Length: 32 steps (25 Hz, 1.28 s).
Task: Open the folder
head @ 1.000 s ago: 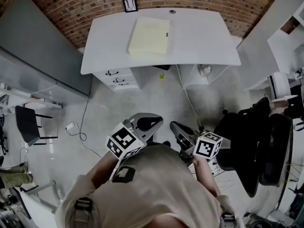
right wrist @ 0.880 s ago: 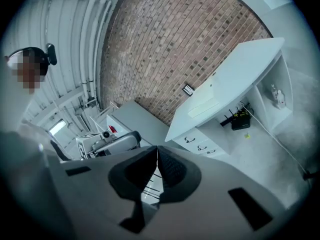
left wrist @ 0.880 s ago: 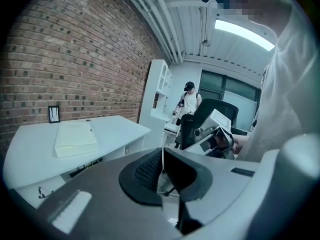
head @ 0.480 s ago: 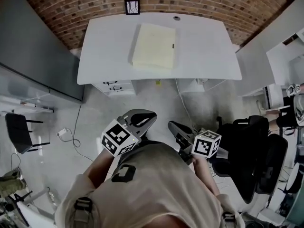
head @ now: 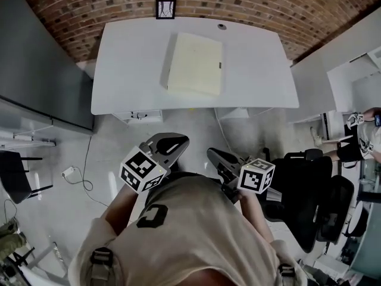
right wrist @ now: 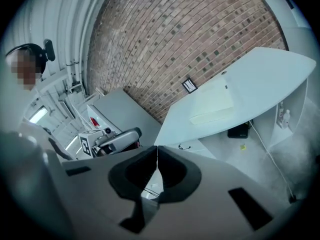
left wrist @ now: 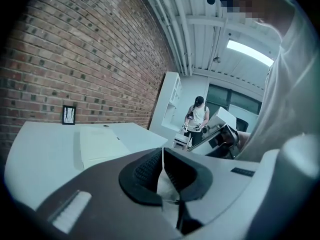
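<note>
Head view: pale yellow flat card folder [head: 194, 63], lying mid white tabletop [head: 131, 58] by the brick wall [head: 250, 5]. Your left tongs [head: 177, 140] and right tongs [head: 215, 156] hang well short of it, over the floor.
Left gripper view: your left tongs pressed together, nothing between.
Right gripper view: your right tongs likewise together, empty; folder far ahead.

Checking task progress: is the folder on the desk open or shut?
Shut. The folder lies flat on the desk as one closed slab with its cover down, and no inner pages show.
</note>
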{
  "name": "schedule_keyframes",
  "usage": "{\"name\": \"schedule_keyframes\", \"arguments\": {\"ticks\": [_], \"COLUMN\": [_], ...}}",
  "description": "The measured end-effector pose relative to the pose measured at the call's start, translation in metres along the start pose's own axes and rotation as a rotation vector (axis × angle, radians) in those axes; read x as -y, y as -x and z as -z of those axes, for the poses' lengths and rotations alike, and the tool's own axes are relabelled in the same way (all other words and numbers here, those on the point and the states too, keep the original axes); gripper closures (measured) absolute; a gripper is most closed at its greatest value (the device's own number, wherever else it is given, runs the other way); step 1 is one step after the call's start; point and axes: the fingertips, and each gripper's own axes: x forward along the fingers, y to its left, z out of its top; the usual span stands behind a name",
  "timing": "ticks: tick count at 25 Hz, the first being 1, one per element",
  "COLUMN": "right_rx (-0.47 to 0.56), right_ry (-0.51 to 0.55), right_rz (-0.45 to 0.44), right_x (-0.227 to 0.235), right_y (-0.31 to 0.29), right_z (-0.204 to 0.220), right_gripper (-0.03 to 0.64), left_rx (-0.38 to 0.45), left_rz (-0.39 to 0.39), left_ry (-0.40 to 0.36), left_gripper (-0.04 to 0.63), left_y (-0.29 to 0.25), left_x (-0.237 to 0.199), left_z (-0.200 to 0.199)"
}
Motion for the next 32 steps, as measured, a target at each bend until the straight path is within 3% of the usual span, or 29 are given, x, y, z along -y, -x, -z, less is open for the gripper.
{"name": "schedule_keyframes", "arguments": {"ticks": [11, 20, 25, 32], "right_rx": [-0.068, -0.100, -0.082, -0.093], "right_ry": [0.024, 0.033, 0.065, -0.016], "right_rz": [-0.033, -0.089, -0.121, -0.149], "right_x": [-0.011, -0.004, 0.010, 0.040], "right_y": [-0.046, -0.062, -0.058, -0.067], "right_z": [-0.012, -0.034, -0.073, -0.084], "right_gripper": [0.612, 0.612, 0.612, 0.612], "left_rx": [0.063, 0.015, -0.002, -0.059], "left_rz": [-0.081, -0.241, -0.309, -0.400], "left_ry": [0.020, -0.033, -0.113, -0.079], "left_gripper": [0.581, 0.582, 0.582, 0.582], "left_y": [0.027, 0.030, 0.016, 0.021], "left_x": [-0.040, -0.074, -0.093, -0.117], "left_z": [-0.004, -0.006, -0.031, -0.024]}}
